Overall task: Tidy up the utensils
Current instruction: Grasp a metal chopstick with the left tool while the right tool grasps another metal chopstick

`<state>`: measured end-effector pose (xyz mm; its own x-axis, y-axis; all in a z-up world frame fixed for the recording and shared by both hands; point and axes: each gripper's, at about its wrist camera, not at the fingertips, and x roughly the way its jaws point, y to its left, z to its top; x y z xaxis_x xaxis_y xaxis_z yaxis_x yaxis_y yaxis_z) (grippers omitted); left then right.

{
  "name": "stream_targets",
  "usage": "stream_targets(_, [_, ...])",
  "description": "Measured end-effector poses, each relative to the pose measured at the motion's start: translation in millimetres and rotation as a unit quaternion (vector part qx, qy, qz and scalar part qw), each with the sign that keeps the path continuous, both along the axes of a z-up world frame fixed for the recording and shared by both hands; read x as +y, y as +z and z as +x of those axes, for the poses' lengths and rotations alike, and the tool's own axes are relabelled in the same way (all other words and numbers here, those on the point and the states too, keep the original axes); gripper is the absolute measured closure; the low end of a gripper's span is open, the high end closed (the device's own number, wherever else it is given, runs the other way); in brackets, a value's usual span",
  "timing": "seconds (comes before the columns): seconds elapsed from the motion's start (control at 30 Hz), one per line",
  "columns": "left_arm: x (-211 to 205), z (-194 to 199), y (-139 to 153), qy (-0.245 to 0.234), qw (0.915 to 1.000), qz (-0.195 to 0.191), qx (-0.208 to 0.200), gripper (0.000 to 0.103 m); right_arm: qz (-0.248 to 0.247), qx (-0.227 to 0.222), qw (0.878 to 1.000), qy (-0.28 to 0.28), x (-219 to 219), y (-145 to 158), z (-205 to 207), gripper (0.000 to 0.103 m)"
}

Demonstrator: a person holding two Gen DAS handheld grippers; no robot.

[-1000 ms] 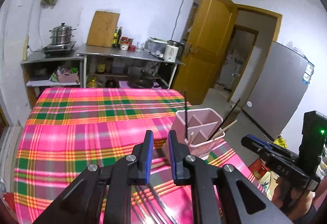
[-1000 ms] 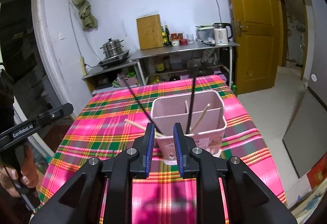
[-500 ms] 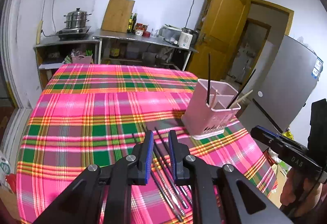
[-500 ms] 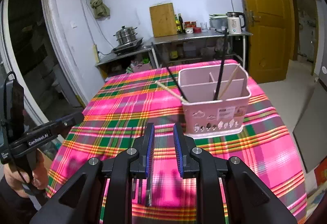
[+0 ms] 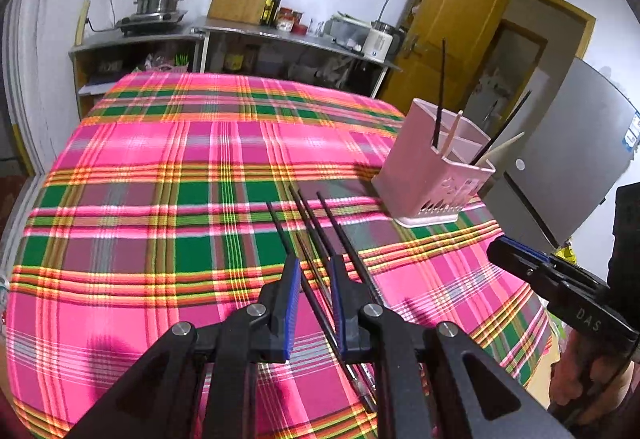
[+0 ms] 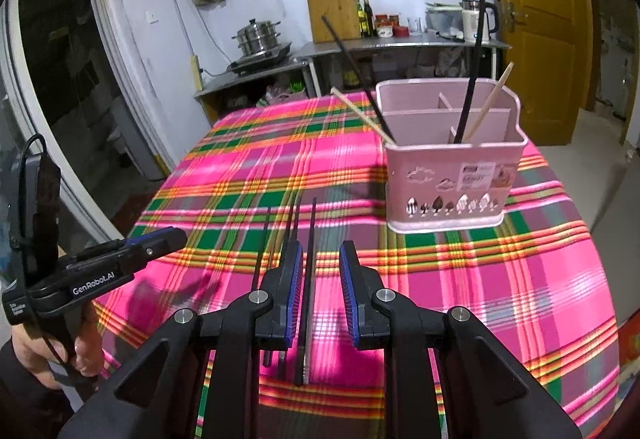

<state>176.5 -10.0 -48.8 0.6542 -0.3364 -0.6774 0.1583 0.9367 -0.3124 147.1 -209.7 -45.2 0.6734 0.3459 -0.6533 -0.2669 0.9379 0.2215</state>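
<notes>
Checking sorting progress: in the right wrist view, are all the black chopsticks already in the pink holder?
No: several black chopsticks lie on the tablecloth beside the pink holder.

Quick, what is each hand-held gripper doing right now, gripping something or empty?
Left hand-held gripper: open, holding nothing, above the black chopsticks on the tablecloth.
Right hand-held gripper: open, holding nothing, above the same chopsticks.

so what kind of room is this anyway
Most likely a home kitchen with a dining table: a stacked steel steamer pot on a burner, a wooden cutting board leaning beside bottles on a metal counter, and a white electric kettle.
</notes>
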Motion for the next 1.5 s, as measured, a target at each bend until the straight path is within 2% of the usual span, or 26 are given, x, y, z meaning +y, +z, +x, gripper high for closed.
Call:
stream_targets(0.23, [-3.5,19.9,-29.2,0.005,0.9993,-0.007,0.037,0.089,-0.003,0.023,1.0,0.008,7.1,-20.0,11.4,0.083])
stream_targets(0.63, [-22.9,50.4,-51.4,-0.01,0.9976,-0.035,0.06,0.089,-0.009,0.058,0.998,0.026,20.9,-53.4,36.0,0.083])
stream_targets(1.1, [-35.1,71.4,-75.1,-0.006,0.996,0.001,0.089,0.089,-0.009,0.071,0.997,0.028,22.1,-66.6,47.5,0.084])
stream_targets(1.23, [-36.3,71.4,-76.9,-0.006,0.9963,0.013,0.084,0.089,-0.008,0.072,0.997,0.027,21.3,-67.9,49.2,0.084])
stream_targets(1.5, [-35.1,71.6,-77.4,-0.004,0.9962,0.022,0.084,0.095,-0.007,0.074,0.997,0.032,25.1,-71.6,53.3,0.084])
